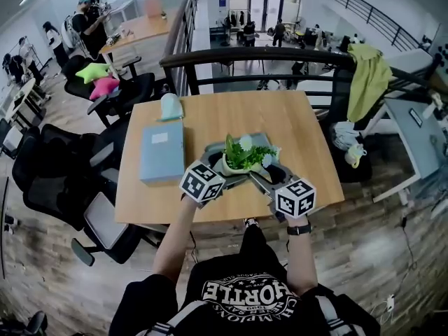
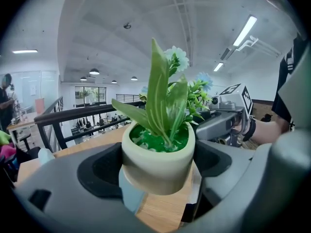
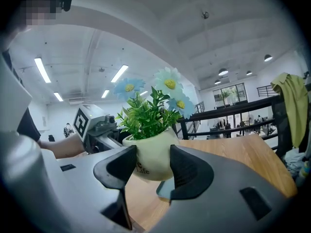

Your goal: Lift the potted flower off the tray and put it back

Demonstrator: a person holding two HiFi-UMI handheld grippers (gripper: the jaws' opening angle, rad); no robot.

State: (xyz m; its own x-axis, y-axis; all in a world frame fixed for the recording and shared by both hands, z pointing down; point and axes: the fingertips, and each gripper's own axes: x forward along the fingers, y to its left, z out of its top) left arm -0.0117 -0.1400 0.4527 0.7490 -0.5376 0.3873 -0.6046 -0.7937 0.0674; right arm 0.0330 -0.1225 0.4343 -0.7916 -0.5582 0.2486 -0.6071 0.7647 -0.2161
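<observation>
Grip: your left gripper (image 2: 156, 163) and right gripper (image 3: 148, 165) both clamp the pot (image 1: 241, 164) | Height: seemingly clear of the tray (image 1: 217, 148) | Risk: if your hands drift apart, it drops or tips.

Item: square light wooden table (image 1: 301, 131) and its surroundings.
On the table, left side: a pale blue rectangular box with a white label (image 1: 162, 151), with a small pale teal object (image 1: 171, 106) just behind it. Left of the table: black swivel office chairs (image 1: 49, 177), one bearing a pink star-shaped cushion (image 1: 105, 87) and a lime-green cushion (image 1: 93, 71). Behind: a black curved railing (image 1: 259, 56) with a yellow-green garment (image 1: 367, 79) hanging at its right end.
</observation>
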